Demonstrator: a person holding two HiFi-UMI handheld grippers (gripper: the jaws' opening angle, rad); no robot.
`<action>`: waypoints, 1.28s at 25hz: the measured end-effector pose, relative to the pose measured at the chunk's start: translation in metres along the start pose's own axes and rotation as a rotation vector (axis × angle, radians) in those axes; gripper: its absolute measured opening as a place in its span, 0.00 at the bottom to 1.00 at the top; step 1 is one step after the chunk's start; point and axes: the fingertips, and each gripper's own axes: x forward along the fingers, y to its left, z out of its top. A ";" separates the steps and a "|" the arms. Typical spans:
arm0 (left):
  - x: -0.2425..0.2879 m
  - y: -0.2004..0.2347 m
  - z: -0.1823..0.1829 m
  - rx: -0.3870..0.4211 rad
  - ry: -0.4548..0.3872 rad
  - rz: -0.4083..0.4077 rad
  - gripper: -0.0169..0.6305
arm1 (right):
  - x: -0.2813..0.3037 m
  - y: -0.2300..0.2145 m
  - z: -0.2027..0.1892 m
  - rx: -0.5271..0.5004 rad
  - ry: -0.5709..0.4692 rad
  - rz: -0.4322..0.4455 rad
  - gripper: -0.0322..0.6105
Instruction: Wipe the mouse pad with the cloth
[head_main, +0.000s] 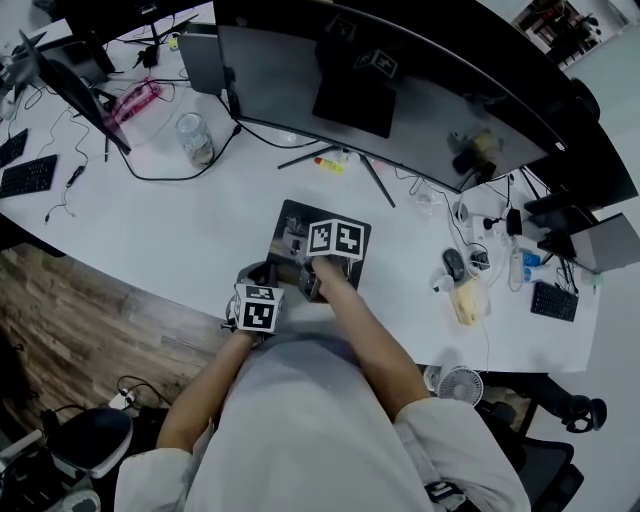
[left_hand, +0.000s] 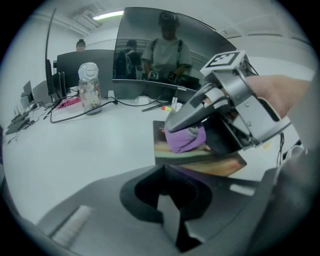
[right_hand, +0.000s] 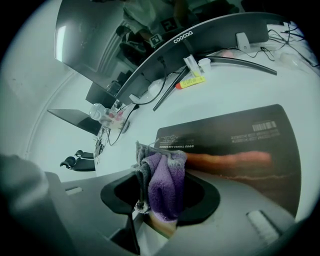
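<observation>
- Over on the far left of the white desk (head_main: 150, 230) there's a black keyboard (head_main: 27, 176). A bit further in stands a clear jar (head_main: 194, 138) with a black cable curving past it.
- Next comes the left gripper (left_hand: 167, 200), down at the near edge of the desk, just beside the mouse pad's near-left corner. Its jaws are pinched together with nothing in them.
- The mouse pad (head_main: 291, 222) is the dark rectangle lying flat mid-desk, right in front of the person and near the stand legs of the big curved monitor (head_main: 400, 110).
- The right gripper (right_hand: 155, 202) is clamped onto the cloth (right_hand: 167, 180), a purple and grey thing bunched into a wad. The left gripper view shows the wad sitting down on the pad's near part, under the jaw tips.
- Further right there's a black mouse (head_main: 454, 263) among some cables, and past the desk edge a small white fan (head_main: 460, 385).
</observation>
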 end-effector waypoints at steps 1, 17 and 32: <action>0.000 0.000 0.000 0.001 -0.002 0.002 0.03 | -0.001 -0.002 -0.001 0.001 0.001 -0.001 0.35; -0.002 -0.004 0.000 0.011 -0.006 0.010 0.03 | -0.030 -0.034 -0.006 0.027 0.006 -0.015 0.35; -0.001 0.000 0.001 0.019 -0.013 0.017 0.03 | -0.057 -0.070 -0.008 0.048 0.006 -0.030 0.36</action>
